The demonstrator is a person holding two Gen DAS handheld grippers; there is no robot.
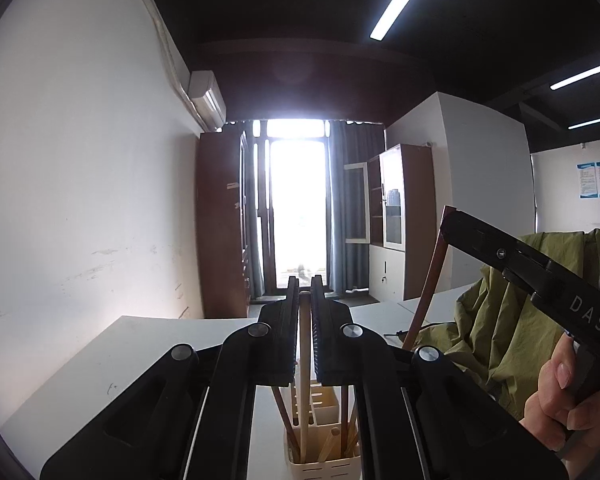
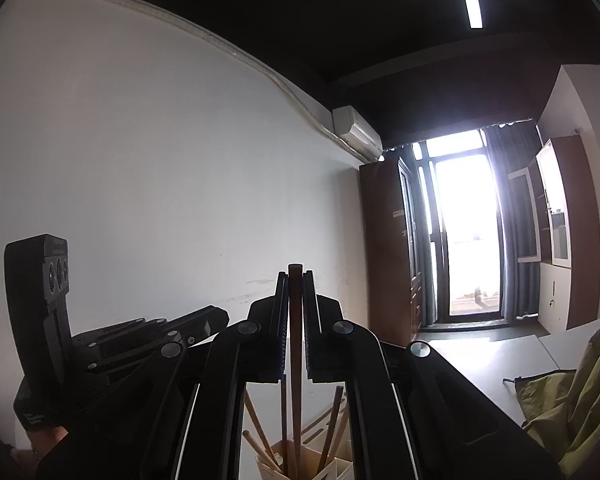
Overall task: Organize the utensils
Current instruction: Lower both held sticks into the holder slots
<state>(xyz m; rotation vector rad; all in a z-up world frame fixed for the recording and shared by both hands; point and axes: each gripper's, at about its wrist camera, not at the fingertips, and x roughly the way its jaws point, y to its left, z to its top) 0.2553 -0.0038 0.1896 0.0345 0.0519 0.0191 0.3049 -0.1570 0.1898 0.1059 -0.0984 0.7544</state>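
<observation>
My left gripper is shut on a pale cream utensil handle, which stands upright between the jaws. Its lower end reaches down into a cream slotted utensil holder on the white table. Several brown and light wooden sticks stand in that holder. My right gripper is shut on a dark brown stick, upright, its tip poking just above the jaws. Its lower end goes into the same holder among other wooden sticks. Each gripper shows in the other's view, left one, right one.
A white table runs along a white wall. An olive-green jacket hangs over a wooden chair to the right. Brown cabinets and a bright glass door stand at the far end. A person's hand grips the right tool.
</observation>
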